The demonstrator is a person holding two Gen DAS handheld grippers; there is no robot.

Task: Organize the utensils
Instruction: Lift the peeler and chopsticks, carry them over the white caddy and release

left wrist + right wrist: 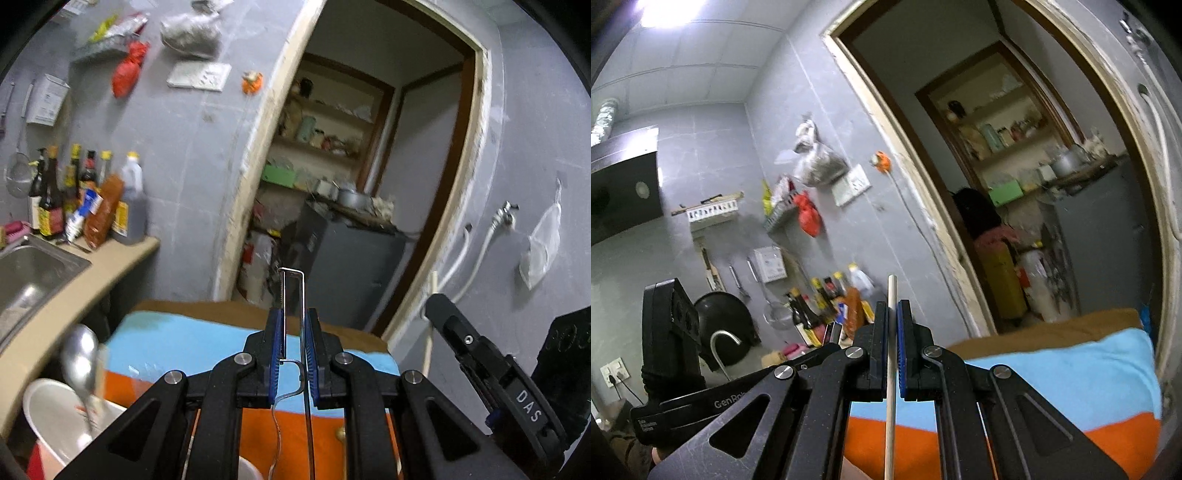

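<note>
Two grippers are up in the air, each clamped on a utensil. The left gripper [293, 354] has its blue pads [275, 354] drawn in close on a thin wire peeler [293, 321]; its rectangular metal frame stands upright and juts out past the fingertips, while its wavy handle wire runs back down between the black arms toward the camera. The right gripper [893, 347] is all but fully closed on a pale wooden chopstick [891, 365], which stands nearly upright, its tip rising just above the fingers and its long end dropping out of the bottom of the frame. From the left wrist view the right gripper shows at the near right, with the chopstick's end poking up beside it. Below both grippers lies a table covered by a cloth [184, 350] in blue and orange bands with a brown far edge. At the near left of the left wrist view a white bowl [48, 410] holds a metal spoon [79, 362], blurred, leaning up out of it. Farther left a steel sink [33, 273] is set in a beige counter [122, 254], with a cluster of sauce bottles [74, 195] standing at its far end against the grey tiled wall. Beyond the table an open doorway [258, 147] shows shelves crowded with jars and a dark cabinet.
</note>
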